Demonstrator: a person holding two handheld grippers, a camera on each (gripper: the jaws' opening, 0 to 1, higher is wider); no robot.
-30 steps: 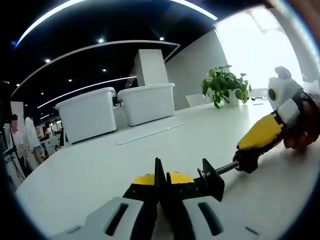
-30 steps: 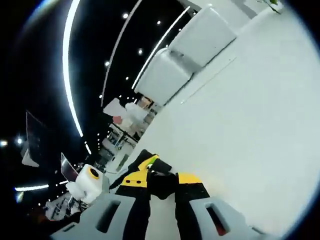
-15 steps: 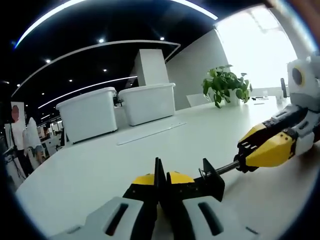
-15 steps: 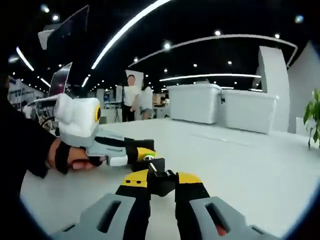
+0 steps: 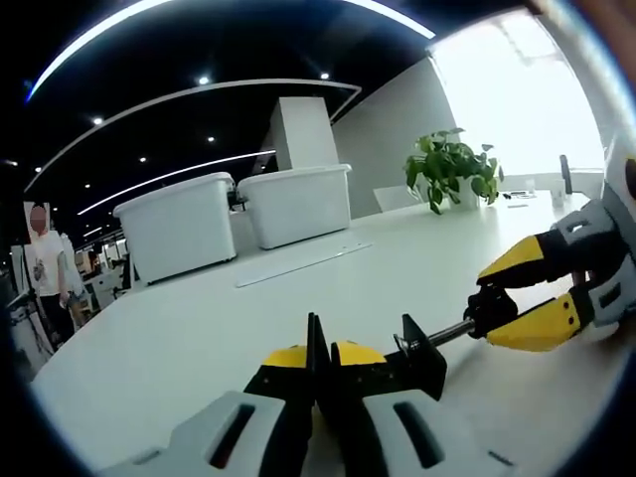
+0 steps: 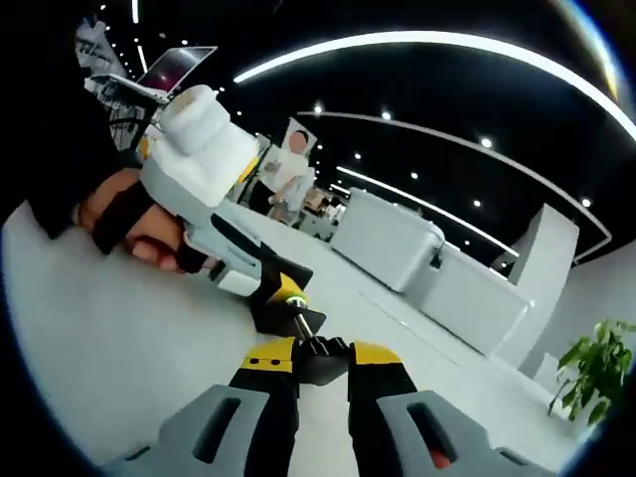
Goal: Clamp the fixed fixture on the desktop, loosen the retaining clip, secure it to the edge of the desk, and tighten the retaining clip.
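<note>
A black clamp fixture lies low over the white desk. My left gripper is shut on its thin black frame, yellow pads pressed to both sides. A metal screw rod runs right to a black knob. The right gripper is shut on that knob, one yellow jaw above it and one below. In the right gripper view my right gripper grips the knob. Beyond it the screw leads to the clamp frame, held by the left gripper in a person's hand.
Two white storage bins stand at the desk's far side, with a long flat strip lying in front of them. A potted plant sits at the back right. People stand far off at the left.
The right gripper has rolled around the screw axis while shut on the knob, so its view has turned strongly. The left gripper and the clamp frame have stayed still.
</note>
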